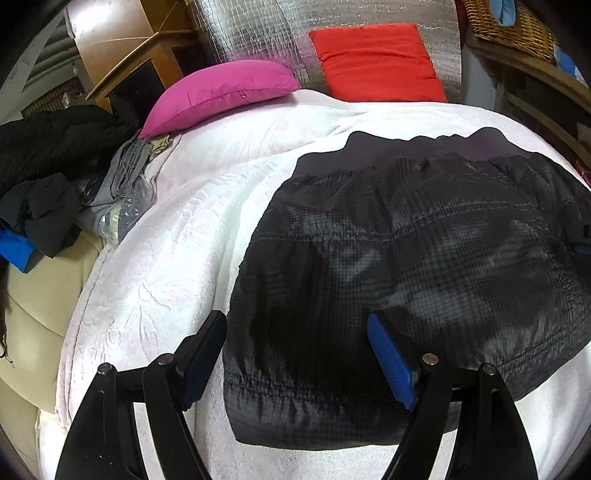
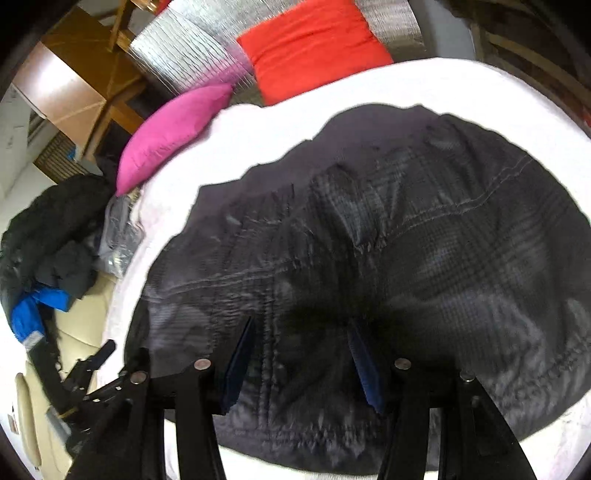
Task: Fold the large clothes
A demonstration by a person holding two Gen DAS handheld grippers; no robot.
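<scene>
A dark quilted jacket (image 1: pixel 406 258) lies folded into a broad flat bundle on a white blanket (image 1: pixel 177 258). Its gathered hem is nearest me. My left gripper (image 1: pixel 297 317) hovers open over the jacket's near left edge. One finger is over the blanket, the blue-padded one over the fabric, and nothing is between them. In the right wrist view the jacket (image 2: pixel 406 240) fills most of the picture. My right gripper (image 2: pixel 302 325) stands open just above its near middle, casting a dark shadow, with the cloth lying flat below.
A pink pillow (image 1: pixel 221 92) and a red cushion (image 1: pixel 376 62) rest at the far edge against a silver foil mat (image 1: pixel 258 29). A heap of dark clothes with a blue piece (image 1: pixel 48 184) lies left on a cream seat. A wicker basket (image 1: pixel 509 26) sits far right.
</scene>
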